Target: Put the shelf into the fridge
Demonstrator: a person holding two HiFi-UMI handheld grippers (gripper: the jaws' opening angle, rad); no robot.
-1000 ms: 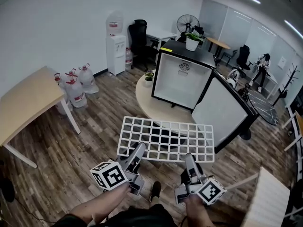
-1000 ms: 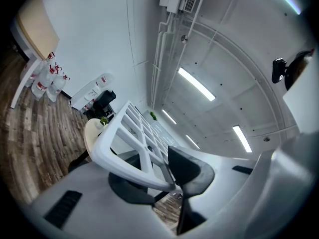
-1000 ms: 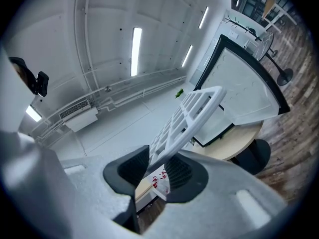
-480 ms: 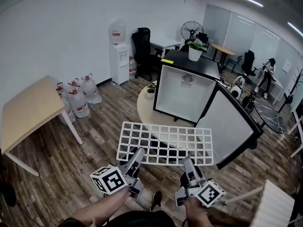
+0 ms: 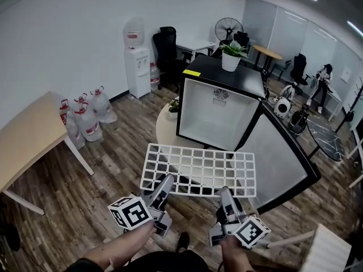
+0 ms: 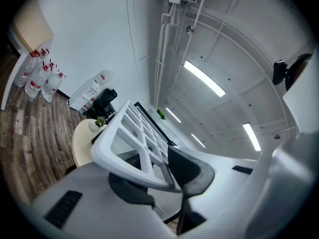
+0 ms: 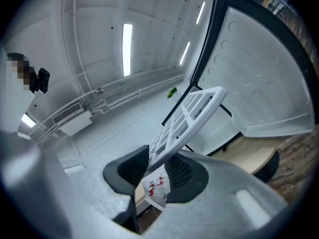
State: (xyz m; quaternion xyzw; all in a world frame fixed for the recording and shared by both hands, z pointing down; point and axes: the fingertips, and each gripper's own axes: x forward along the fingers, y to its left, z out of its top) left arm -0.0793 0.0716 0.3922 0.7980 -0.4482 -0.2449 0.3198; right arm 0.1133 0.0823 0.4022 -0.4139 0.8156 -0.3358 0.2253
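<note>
Looking down, head view, white shelf [image 5: 198, 170] held level before the open fridge [image 5: 218, 103], left gripper [image 5: 164, 185] and right gripper [image 5: 224, 196] at its near edge, left gripper view, jaws clamped on its rim, right gripper view, jaws pinching its edge.

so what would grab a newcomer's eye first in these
The white grid shelf is held flat in mid-air at the centre, its near edge clamped by the left tool and right tool. Just beyond it, the black mini fridge sits on a round table, its door swung open to the right.
</note>
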